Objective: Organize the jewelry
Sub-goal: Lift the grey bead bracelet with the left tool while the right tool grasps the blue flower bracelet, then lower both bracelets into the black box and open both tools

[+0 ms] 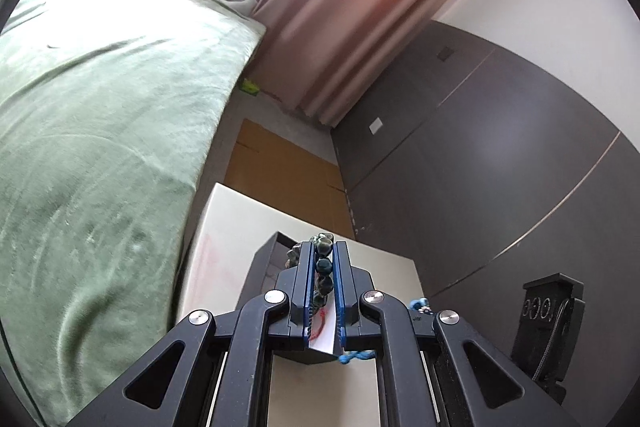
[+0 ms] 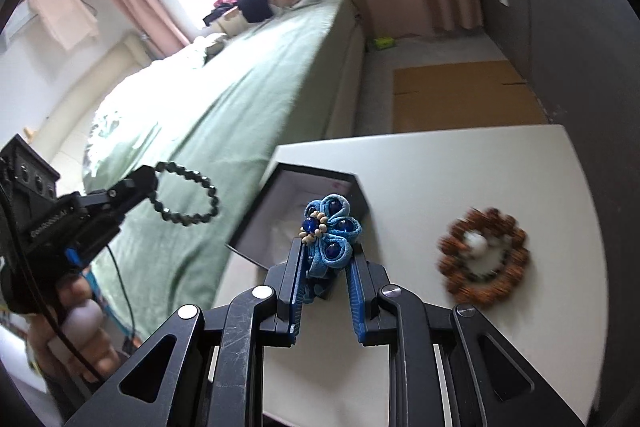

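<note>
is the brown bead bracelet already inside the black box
No, the brown bead bracelet lies on the white table, apart from the open black box and to its right in the right wrist view.

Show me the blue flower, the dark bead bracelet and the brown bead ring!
blue flower [image 2: 330, 229], right wrist view, on its petals.
dark bead bracelet [image 2: 188, 221], right wrist view, on a lower bead.
brown bead ring [image 2: 452, 259], right wrist view, on its left beads.
</note>
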The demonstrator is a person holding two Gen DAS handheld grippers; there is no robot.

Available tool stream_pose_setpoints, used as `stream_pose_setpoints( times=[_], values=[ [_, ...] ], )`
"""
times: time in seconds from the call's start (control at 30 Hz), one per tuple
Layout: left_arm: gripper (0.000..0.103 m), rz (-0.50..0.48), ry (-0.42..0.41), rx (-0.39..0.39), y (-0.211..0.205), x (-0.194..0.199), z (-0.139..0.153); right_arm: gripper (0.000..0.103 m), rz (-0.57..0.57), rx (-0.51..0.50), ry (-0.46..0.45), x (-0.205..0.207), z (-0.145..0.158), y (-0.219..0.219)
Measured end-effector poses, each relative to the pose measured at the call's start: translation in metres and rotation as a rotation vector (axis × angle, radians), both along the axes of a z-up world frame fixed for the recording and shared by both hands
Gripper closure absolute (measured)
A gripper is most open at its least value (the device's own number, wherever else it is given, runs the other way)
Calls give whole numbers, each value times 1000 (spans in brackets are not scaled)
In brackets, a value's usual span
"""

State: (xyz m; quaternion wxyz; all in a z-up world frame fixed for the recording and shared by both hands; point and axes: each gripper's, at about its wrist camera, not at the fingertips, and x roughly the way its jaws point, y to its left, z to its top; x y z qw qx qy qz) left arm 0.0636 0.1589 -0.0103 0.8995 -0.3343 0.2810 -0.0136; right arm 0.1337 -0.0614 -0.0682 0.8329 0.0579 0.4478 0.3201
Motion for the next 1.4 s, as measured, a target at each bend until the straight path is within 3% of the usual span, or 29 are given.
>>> stream_pose_setpoints(
  times=[0.23,0.53,0.7,0.8,0.83,0.87,0.9,1.07,1.4],
  values=[
    [94,12,0,-19,13,10,-4,82,36,19,36,15,-15,33],
    [94,8,31,-43,17,24,-15,82,54,-67,56,32,-40,63],
    [94,-11,36,-45,13,29,-16,72,33,-131,73,42,-49,67],
    [94,-25,37,-44,7,30,-17,69,20,-95,89,44,-45,58],
    [94,-28,37,-43,6,31,-17,63,9,-93,85,45,-43,55],
    [94,-33,39,-40,3,32,-17,51,-10,-102,76,44,-40,51],
    [94,-38,40,-38,1,33,-18,47,-34,-111,60,43,-37,46],
    [94,-67,58,-32,-12,40,-24,47,-85,-62,52,39,-23,17],
    [94,-143,89,7,-53,72,-39,47,-195,-34,102,40,-22,-39]
  ],
)
